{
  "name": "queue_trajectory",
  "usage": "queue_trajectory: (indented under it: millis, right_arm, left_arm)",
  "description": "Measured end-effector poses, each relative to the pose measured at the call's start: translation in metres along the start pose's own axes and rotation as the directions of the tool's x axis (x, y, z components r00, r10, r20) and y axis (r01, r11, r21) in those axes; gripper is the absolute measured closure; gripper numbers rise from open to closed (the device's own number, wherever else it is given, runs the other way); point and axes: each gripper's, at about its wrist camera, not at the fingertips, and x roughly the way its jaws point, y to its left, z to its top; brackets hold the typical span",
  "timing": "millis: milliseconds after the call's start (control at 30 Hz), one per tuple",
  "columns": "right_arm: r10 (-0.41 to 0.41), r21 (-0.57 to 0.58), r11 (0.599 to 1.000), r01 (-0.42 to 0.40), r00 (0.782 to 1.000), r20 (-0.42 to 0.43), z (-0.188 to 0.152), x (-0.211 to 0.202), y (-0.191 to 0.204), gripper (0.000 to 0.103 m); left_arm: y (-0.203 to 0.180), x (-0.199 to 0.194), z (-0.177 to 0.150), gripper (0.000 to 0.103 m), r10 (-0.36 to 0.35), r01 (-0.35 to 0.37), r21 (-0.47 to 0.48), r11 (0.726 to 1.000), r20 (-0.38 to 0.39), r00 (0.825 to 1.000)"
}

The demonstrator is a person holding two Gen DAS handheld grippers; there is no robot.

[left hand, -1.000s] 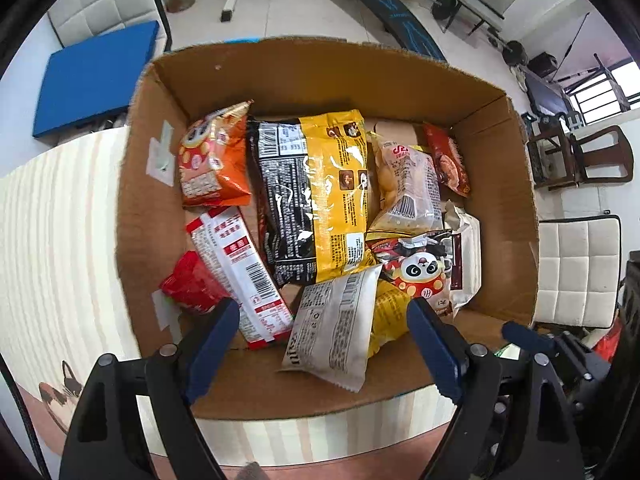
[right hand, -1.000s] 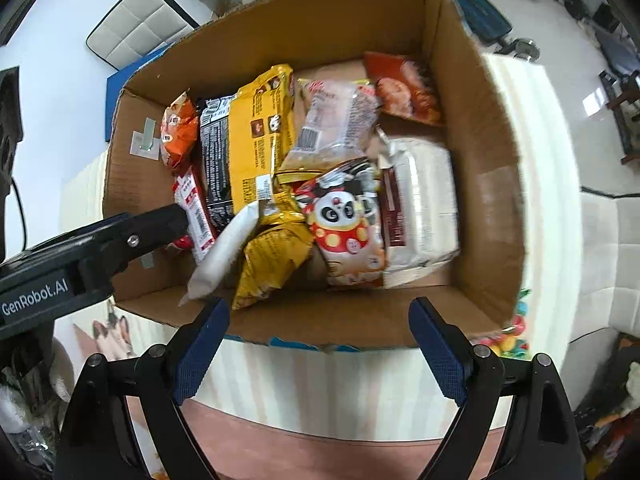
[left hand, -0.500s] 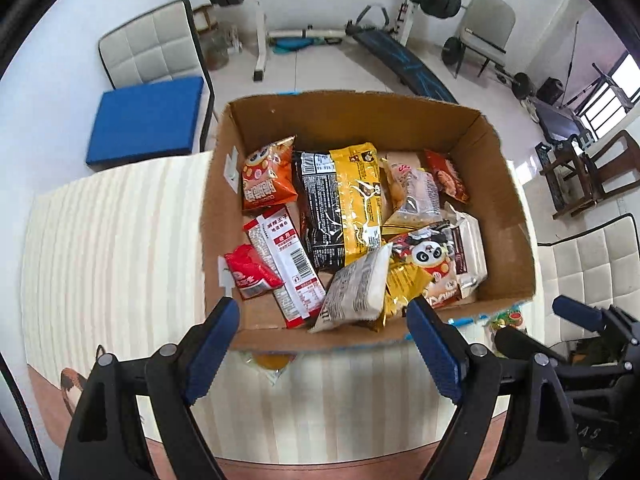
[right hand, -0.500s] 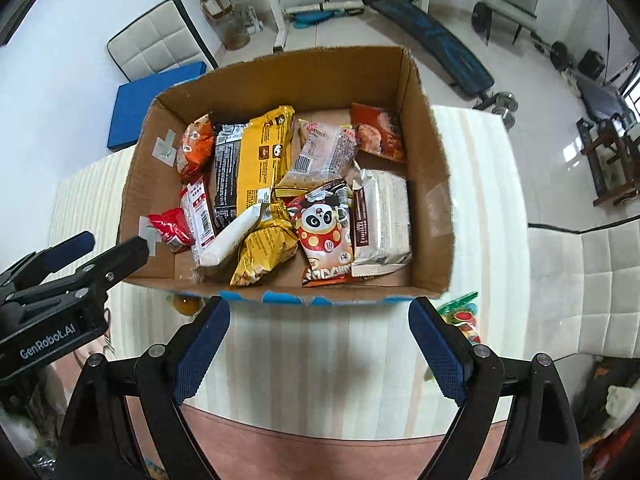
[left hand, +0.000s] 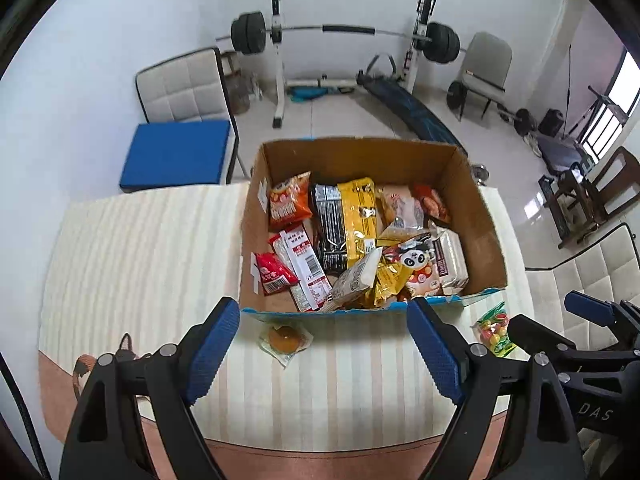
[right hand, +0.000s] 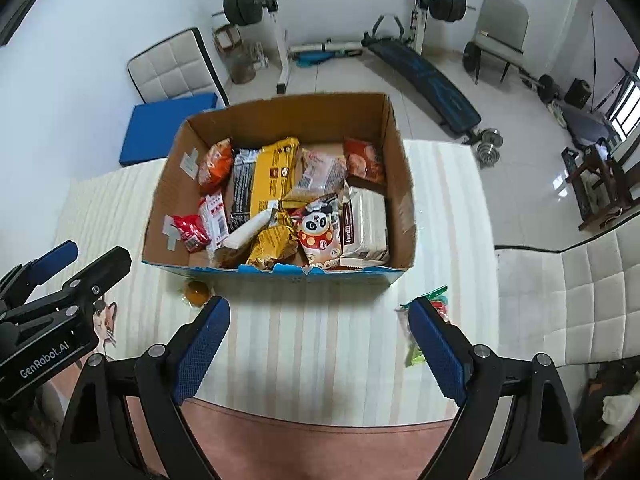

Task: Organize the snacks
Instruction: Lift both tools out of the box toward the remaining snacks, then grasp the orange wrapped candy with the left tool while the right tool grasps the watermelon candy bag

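An open cardboard box (left hand: 476, 204) (right hand: 404, 196) stands on the striped table, filled with several snack packs, among them a yellow-and-black bag (left hand: 348, 224) (right hand: 264, 180) and a panda pack (left hand: 416, 264) (right hand: 318, 232). A small wrapped orange pastry (left hand: 285, 339) (right hand: 197, 290) lies on the table just in front of the box. A green candy bag (left hand: 494, 330) (right hand: 424, 320) lies at the box's front right. My left gripper (left hand: 322, 354) and my right gripper (right hand: 320, 348) are both open and empty, held above the table in front of the box.
The table (left hand: 140, 264) has a cream striped cloth and a pink front edge. Beyond it are padded chairs (left hand: 184, 88), a blue cushion (left hand: 176, 156), a barbell rack (left hand: 344, 32) and a weight bench. A white padded chair (right hand: 580, 300) stands at the right.
Both grippers have pulled back and up from over the box, so the whole box, the table in front and the two loose snacks now show. Both stayed open.
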Motion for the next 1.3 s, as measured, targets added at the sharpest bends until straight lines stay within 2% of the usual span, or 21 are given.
queue_trajectory:
  millis: [333,367,400,433,567,700,833,933,1133,1300]
  right_arm:
    - [0.026,0.003,1.0,-0.027,0.995,0.098,-0.022,-0.058,0.004,0.01]
    - [0.031,0.003,0.999,-0.032,0.994,0.101,-0.022,-0.06,0.004,0.007]
    - [0.038,0.008,0.999,-0.04,0.993,0.107,-0.024,-0.063,0.003,0.005]
    - [0.046,0.017,0.999,-0.048,0.992,0.113,-0.026,-0.064,0.001,0.004]
    - [0.064,0.078,0.994,-0.073,0.992,0.108,-0.032,-0.052,-0.017,0.004]
    - [0.067,0.197,0.978,-0.074,0.997,0.045,-0.04,-0.016,-0.057,0.004]
    - [0.033,0.302,0.953,-0.015,0.998,-0.054,-0.047,0.035,-0.105,0.004]
    - [0.016,0.353,0.935,0.034,0.99,-0.137,-0.053,0.081,-0.138,0.004]
    - [0.054,0.374,0.926,0.052,0.962,-0.267,-0.056,0.165,-0.169,0.004]
    - [0.006,0.306,0.946,0.104,0.94,-0.34,-0.054,0.207,-0.166,0.006]
  left_arm:
    - [-0.004,-0.04,-0.011,0.017,-0.017,0.018,-0.003,1.0,0.072,0.997]
    - [-0.004,-0.043,-0.012,0.017,-0.022,0.023,-0.006,1.0,0.078,0.997]
    - [-0.003,-0.043,-0.012,0.014,-0.04,0.042,-0.017,0.999,0.077,0.996]
    - [-0.001,-0.041,-0.012,0.002,-0.055,0.057,-0.023,0.998,0.071,0.996]
    - [0.004,-0.025,-0.017,0.0,-0.094,0.096,-0.06,0.994,0.027,0.995]
    - [0.011,0.012,-0.028,0.0,-0.072,0.068,-0.096,0.993,-0.042,0.996]
    - [0.02,0.054,-0.044,0.0,-0.041,0.026,-0.131,0.991,-0.111,0.993]
    - [0.027,0.084,-0.056,0.0,-0.022,-0.004,-0.159,0.987,-0.158,0.987]
    - [0.047,0.136,-0.07,0.0,0.003,-0.064,-0.24,0.969,-0.248,0.969]
    - [0.063,0.164,-0.075,0.0,-0.002,-0.082,-0.268,0.96,-0.298,0.954]
